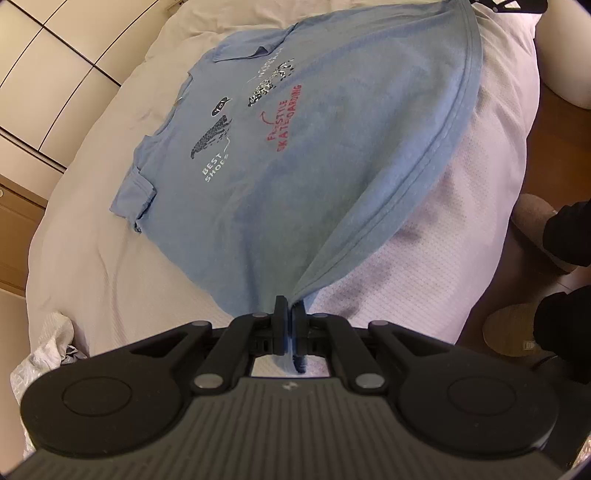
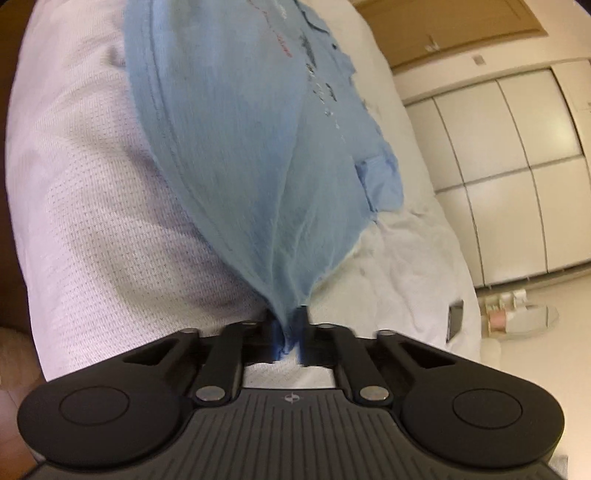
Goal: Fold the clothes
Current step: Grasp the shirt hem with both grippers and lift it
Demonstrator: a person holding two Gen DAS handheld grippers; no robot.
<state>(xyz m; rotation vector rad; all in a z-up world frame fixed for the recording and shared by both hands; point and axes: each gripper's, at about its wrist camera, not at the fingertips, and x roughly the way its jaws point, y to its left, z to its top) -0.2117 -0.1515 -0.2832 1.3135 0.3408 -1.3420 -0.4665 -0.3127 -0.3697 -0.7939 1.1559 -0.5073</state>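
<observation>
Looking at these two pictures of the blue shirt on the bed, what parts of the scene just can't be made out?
- Left wrist view: the right tool is cut off by the top edge.
- Left wrist view: the person shows only as dark sleeves, cut by the right edge.
- Right wrist view: the blue T-shirt print is blurred and unreadable.
- Right wrist view: small items on the floor are too small to identify.
- Both views: the shirt hides the bed beneath.

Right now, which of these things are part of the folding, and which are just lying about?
Part of the job:
- light blue T-shirt
- left gripper, shut on its hem
- right gripper, shut on its hem
- bed it lies on

Lying about:
- phone on the bed
- slippers
- crumpled cloth
</observation>
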